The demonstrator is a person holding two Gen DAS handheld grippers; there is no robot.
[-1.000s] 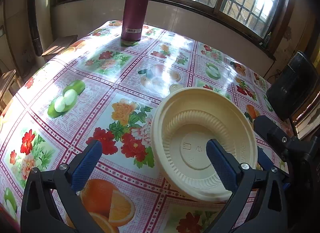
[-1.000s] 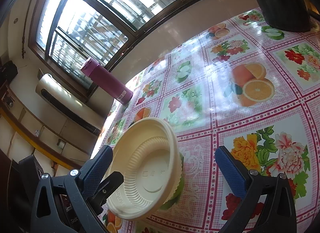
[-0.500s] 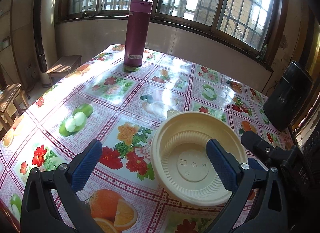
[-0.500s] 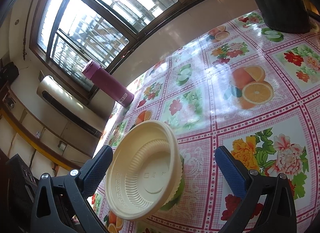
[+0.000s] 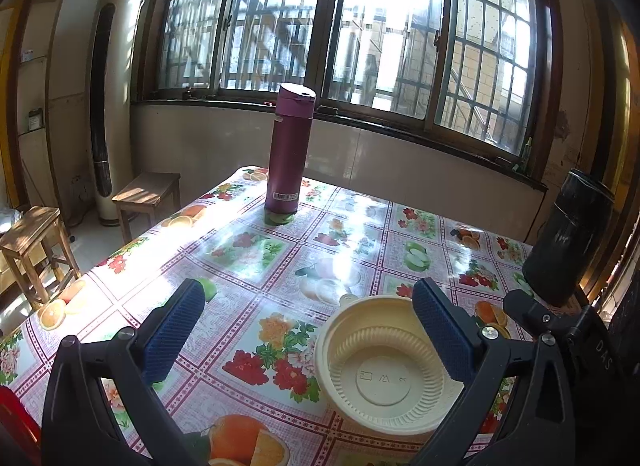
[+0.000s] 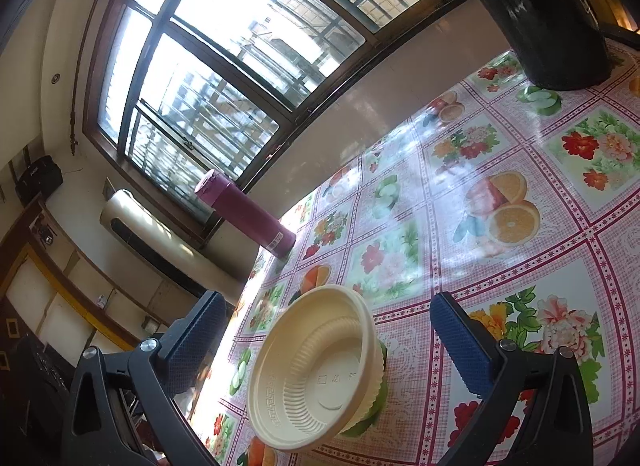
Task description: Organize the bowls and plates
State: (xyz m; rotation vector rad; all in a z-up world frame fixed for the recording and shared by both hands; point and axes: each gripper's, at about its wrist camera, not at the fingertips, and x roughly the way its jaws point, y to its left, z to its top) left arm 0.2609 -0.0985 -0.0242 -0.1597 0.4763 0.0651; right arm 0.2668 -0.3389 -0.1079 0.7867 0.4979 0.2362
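Note:
A stack of cream plastic bowls (image 5: 380,366) stands on the flowered tablecloth (image 5: 248,250); it also shows in the right wrist view (image 6: 320,370). My left gripper (image 5: 308,330) is open and empty, raised above the table, with its right finger over the stack's right rim. My right gripper (image 6: 332,338) is open and empty, tilted, with the stack between and below its fingers. Part of the right gripper's black body (image 5: 560,326) shows beside the bowls in the left wrist view.
A purple flask (image 5: 288,157) stands at the table's far side, also in the right wrist view (image 6: 248,213). A black cylinder (image 5: 568,238) stands at the far right. Wooden stools (image 5: 148,193) and a tall air conditioner (image 5: 108,105) stand left of the table.
Both grippers have lifted and drawn back from the bowl stack, which looks smaller and lower in both views. The left camera has tilted up toward the windows. Both stay open.

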